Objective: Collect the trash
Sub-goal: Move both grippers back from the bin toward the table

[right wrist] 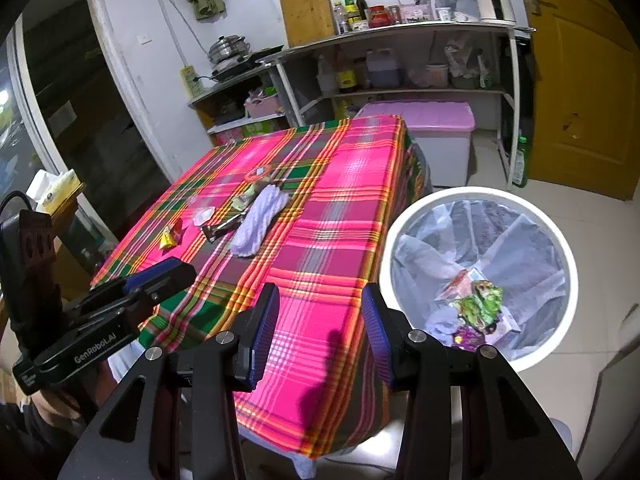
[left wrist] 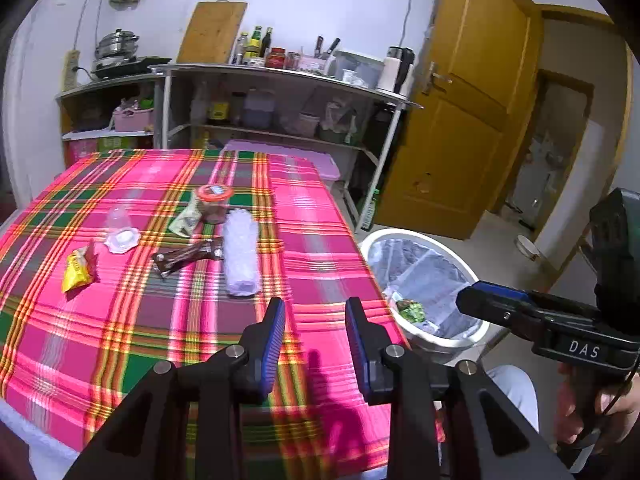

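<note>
Bin [right wrist: 478, 276], white, lined with a clear bag, stands on the floor just beside the table's right edge. Inside, at the bottom: a crumpled green wrapper [right wrist: 482, 300], a purple wrapper [right wrist: 466, 336] at its 7 o'clock, pale packaging under both. From the left wrist view only the green scrap [left wrist: 412, 310] shows, near the bin's 8 o'clock rim.

Jar [left wrist: 214, 204], orange lid, dark contents, stands mid-table on the plaid cloth [left wrist: 320, 248]. Clear cup [left wrist: 118, 220] at the jar's 9 o'clock, a white scalloped lid [left wrist: 122, 240] touching its base.

Trash left on the cloth: yellow packet [left wrist: 78, 272] at far left; brown wrapper [left wrist: 188, 258] between the lid and a pale lilac roll [left wrist: 240, 258]; a green-white wrapper [left wrist: 186, 220] leaning against the jar.

Left gripper [left wrist: 316, 332] hovers over the near edge of the cloth, pointing at 12 o'clock toward the roll; blue pads wide apart, nothing between them. Right gripper [right wrist: 320, 332] hangs above the table's near right corner, bin at its 2 o'clock; pads likewise spread wide and empty. In the left view the right gripper sits over the bin's near rim, a hand [left wrist: 600, 412] on its grip at lower right.

Hard to read: labels on the packets, jar contents, what the pale packaging in the bin is. Shelf items behind are too small to identify individually. The person's body is cut off at frame edges.
</note>
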Tool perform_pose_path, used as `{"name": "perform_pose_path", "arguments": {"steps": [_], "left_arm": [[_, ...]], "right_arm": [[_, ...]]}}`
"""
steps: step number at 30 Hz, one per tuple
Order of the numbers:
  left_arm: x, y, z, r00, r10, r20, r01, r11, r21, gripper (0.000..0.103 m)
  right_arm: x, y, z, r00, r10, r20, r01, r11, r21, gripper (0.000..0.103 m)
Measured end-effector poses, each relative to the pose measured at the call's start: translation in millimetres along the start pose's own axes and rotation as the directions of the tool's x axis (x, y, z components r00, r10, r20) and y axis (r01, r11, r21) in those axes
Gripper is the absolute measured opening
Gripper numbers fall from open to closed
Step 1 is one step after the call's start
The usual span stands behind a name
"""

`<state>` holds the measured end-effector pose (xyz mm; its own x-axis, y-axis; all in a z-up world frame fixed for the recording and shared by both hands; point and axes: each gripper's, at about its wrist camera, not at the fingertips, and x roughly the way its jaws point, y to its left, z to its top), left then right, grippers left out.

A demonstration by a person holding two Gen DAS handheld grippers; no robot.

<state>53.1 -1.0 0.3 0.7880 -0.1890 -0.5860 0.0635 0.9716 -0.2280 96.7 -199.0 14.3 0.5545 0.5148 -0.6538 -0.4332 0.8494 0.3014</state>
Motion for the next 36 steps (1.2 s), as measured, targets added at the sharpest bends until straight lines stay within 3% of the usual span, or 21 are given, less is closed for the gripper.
{"name": "perform_pose_path", "arguments": {"steps": [18, 36], "left_arm": [[-5.3, 57.7, -0.2, 0.994, 0.106, 0.011, -0.105, 0.992, -0.075, 0.031], [1.2, 101.3, 1.7, 0.99, 0.143, 0.002, -0.142, 0.983, -0.118, 0.036]], "right_arm": [[42.6, 24.8, 18.6, 0.998, 0.041, -0.054, -0.043, 0.999, -0.029, 0.044], [128.2, 68.7, 41.9, 0.983, 0.083, -0.163, -0.094, 0.994, -0.058, 0.044]]}}
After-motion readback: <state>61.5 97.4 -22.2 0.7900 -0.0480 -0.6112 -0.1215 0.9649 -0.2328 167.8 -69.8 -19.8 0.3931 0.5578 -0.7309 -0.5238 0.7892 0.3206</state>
